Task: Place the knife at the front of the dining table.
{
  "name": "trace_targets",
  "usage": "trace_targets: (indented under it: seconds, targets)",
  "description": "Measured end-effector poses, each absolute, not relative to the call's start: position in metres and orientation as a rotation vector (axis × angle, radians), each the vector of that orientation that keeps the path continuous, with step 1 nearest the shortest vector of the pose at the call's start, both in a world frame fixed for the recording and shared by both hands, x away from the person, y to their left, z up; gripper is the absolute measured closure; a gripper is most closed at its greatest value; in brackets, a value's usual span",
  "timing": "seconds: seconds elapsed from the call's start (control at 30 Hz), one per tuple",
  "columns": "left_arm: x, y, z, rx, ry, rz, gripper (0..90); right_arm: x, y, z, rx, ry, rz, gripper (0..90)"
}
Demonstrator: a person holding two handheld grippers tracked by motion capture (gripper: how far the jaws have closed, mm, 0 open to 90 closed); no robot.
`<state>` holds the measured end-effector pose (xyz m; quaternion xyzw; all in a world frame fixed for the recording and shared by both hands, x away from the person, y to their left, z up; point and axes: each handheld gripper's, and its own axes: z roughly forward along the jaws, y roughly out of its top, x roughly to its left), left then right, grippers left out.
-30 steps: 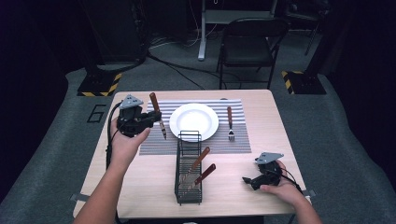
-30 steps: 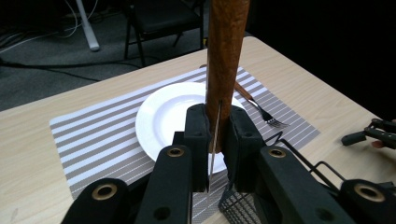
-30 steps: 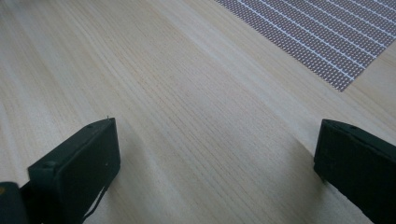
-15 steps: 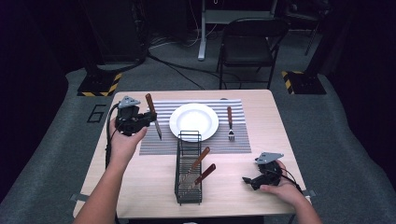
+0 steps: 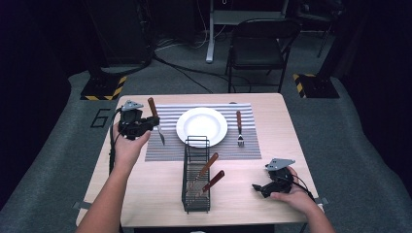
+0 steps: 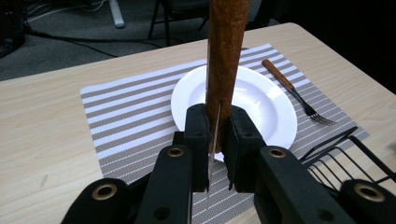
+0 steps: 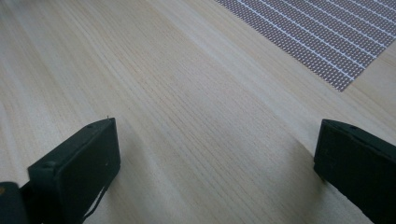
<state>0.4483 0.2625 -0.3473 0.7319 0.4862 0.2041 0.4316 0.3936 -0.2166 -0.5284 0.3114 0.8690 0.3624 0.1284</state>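
Surface (image 5: pixel 145 194): wooden, bears a striped mat (image 5: pixel 170 148)
Mat: plate (image 5: pixel 201 126) at its middle
Left gripper (image 5: pixel 145 127): jaws clamped on a knife (image 5: pixel 156 121), above the mat's left end beside the plate
Right gripper (image 5: pixel 260 188): jaws wide, resting on bare surface

knife (image 5: pixel 155 120): brown handle | placemat (image 5: pixel 165 145): grey-white stripes | plate (image 5: pixel 201 127): white | rack (image 5: pixel 196 175): black wire

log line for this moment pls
left gripper: shut on knife | knife: above placemat, left of plate | right gripper: open, idle on table
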Motion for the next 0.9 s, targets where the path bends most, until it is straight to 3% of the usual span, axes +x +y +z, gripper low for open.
trace_targets:
  seconds: [0.9]
  targets:
    - [0.479,0.265,-0.384,1.834,1.314,0.472,80.3,0.394,-0.217,-0.528,0.903,2.527,1.053,0.0]
